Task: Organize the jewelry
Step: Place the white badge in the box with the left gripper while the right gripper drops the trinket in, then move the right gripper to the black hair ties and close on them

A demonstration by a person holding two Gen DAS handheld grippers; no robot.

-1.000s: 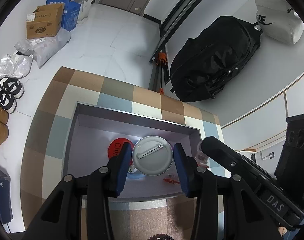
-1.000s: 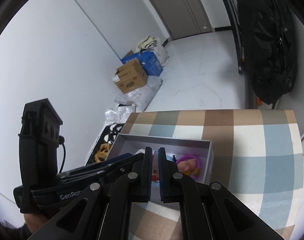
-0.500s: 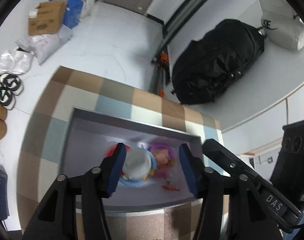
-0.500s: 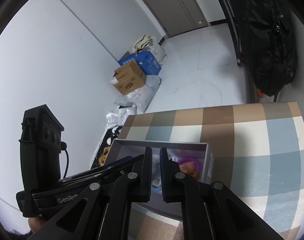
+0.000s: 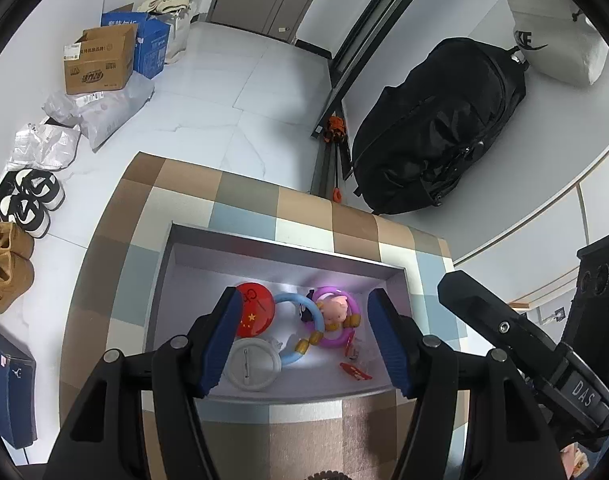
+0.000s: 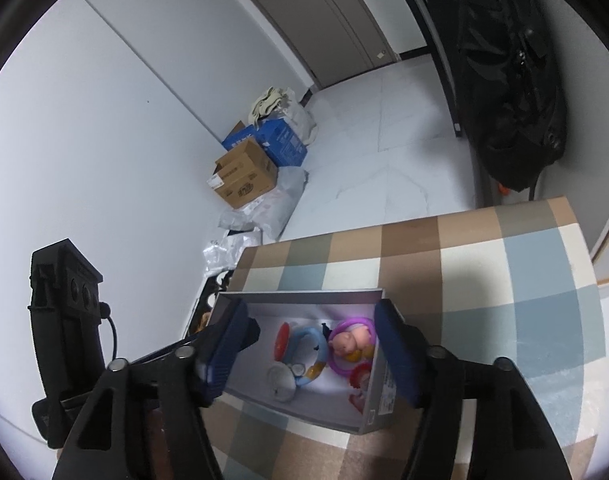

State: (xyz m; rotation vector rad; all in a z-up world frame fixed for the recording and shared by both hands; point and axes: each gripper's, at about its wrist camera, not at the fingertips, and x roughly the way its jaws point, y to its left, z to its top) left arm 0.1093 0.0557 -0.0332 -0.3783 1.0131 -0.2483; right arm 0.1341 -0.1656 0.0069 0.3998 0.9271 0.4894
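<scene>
- Checked cloth (image 5: pixel 304 432) covers the table nearest me, brown, blue and cream squares, and both grippers hang over its near edge.
- Left gripper (image 5: pixel 300 338) has its jaws spread wide with nothing between them; it hovers just above the box (image 5: pixel 288 246).
- Right gripper (image 6: pixel 310 346) is likewise spread wide and holds nothing, poised over the same box from the other side.
- Inside the box lie a white badge (image 5: pixel 253 364) face down, a red badge (image 5: pixel 254 311) beside it, a blue ring (image 5: pixel 300 326) and a purple ring with a pig figure (image 5: pixel 335 312), all touching or nearly so; a small red piece (image 5: pixel 355 371) sits apart near the front wall.
- My guess is a drop-off is done: everything visible sits in the box.
- Next would be pulling back to look for another piece; a dark beaded thing (image 5: pixel 324 475) at the lower edge may be it, too cut off to tell.
- Beyond the table: tiled floor, cartons (image 5: pixel 98 65), a black bag (image 5: pixel 436 128).
</scene>
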